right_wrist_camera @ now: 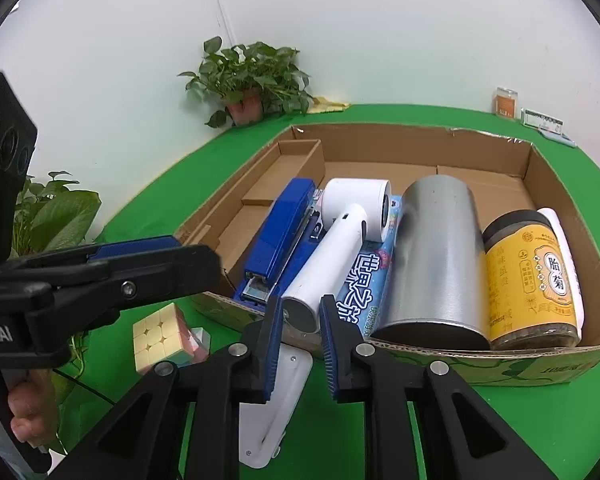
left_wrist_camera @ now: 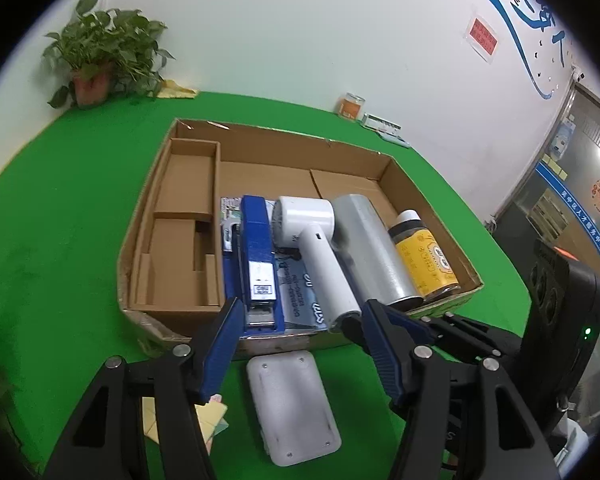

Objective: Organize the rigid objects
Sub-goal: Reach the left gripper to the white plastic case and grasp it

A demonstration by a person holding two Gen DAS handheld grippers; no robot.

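Observation:
A cardboard box [left_wrist_camera: 260, 140] [right_wrist_camera: 532, 168] on the green table holds a blue stapler [left_wrist_camera: 256, 256] [right_wrist_camera: 280, 236], a white handheld fan [left_wrist_camera: 316, 248] [right_wrist_camera: 340, 240], a silver can [left_wrist_camera: 376, 248] [right_wrist_camera: 436, 256], a yellow-labelled jar [left_wrist_camera: 424, 256] [right_wrist_camera: 532, 276] and a blue packet [left_wrist_camera: 300, 292] [right_wrist_camera: 364, 280]. My left gripper [left_wrist_camera: 296, 312] is open at the box's front edge, above a white flat device [left_wrist_camera: 292, 400] [right_wrist_camera: 276, 400]. My right gripper [right_wrist_camera: 300, 312] is open, its fingers on either side of the fan's handle end without touching it. A pastel cube [right_wrist_camera: 160, 336] [left_wrist_camera: 216, 412] lies on the table.
A potted plant [left_wrist_camera: 100, 60] [right_wrist_camera: 252, 80] stands at the table's back. An orange jar [left_wrist_camera: 350, 108] [right_wrist_camera: 506, 102] and a small flat box [left_wrist_camera: 382, 124] [right_wrist_camera: 542, 120] stand by the wall. Leaves [right_wrist_camera: 56, 216] show at left.

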